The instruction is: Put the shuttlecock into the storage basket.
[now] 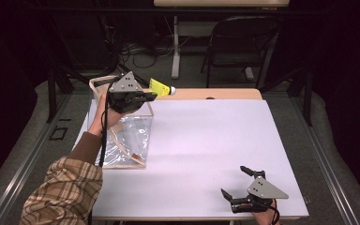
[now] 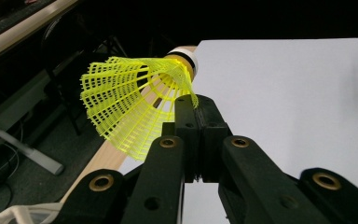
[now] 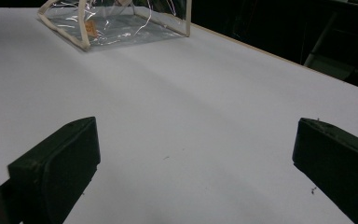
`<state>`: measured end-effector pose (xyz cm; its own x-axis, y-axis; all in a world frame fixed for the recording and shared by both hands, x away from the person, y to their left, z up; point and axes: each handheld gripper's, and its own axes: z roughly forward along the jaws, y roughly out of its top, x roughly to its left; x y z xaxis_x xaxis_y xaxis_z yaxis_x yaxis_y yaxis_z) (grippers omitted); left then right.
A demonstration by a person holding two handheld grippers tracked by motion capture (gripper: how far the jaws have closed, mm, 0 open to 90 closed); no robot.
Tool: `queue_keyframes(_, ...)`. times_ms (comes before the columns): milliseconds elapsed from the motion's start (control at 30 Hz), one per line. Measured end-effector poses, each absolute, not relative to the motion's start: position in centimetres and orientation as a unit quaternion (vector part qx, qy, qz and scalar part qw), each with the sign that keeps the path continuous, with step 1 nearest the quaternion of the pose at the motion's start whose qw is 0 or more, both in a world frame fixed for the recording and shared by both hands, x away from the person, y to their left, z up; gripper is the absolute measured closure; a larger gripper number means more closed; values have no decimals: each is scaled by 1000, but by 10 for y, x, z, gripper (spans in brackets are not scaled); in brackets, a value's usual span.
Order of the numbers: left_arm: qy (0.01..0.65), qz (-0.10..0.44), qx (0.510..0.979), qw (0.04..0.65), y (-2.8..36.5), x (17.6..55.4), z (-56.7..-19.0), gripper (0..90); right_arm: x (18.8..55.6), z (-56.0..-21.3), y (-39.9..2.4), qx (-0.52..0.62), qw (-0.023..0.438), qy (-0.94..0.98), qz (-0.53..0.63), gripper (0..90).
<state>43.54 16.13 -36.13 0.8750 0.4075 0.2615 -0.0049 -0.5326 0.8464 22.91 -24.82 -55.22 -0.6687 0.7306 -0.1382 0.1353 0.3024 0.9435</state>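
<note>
A yellow plastic shuttlecock [image 1: 161, 88] with a white-banded cork tip is held in the air at the table's far left. My left gripper [image 1: 150, 96] is shut on its mesh skirt. In the left gripper view the shuttlecock [image 2: 130, 98] fans out to the left above the closed jaws of the left gripper [image 2: 196, 103], its tip pointing away. Right under that hand stands a clear plastic bag [image 1: 126, 136] with cream trim. My right gripper [image 1: 234, 182] rests low at the table's near right, jaws wide apart with nothing between them. The right gripper [image 3: 191, 154] faces bare table, the clear bag [image 3: 116, 23] far off.
The white table [image 1: 215, 140] has a wooden strip along its far edge. A dark folding chair [image 1: 239, 42] and a desk leg [image 1: 176, 47] stand on the floor beyond it, with cables around.
</note>
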Motion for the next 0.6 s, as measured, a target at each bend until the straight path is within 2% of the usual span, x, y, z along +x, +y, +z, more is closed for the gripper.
queue_keyframes(600, 152, 236, 832, 478, 182, 442, -356, 895, 229, -552, -248, 288, 289, 754, 516, 4)
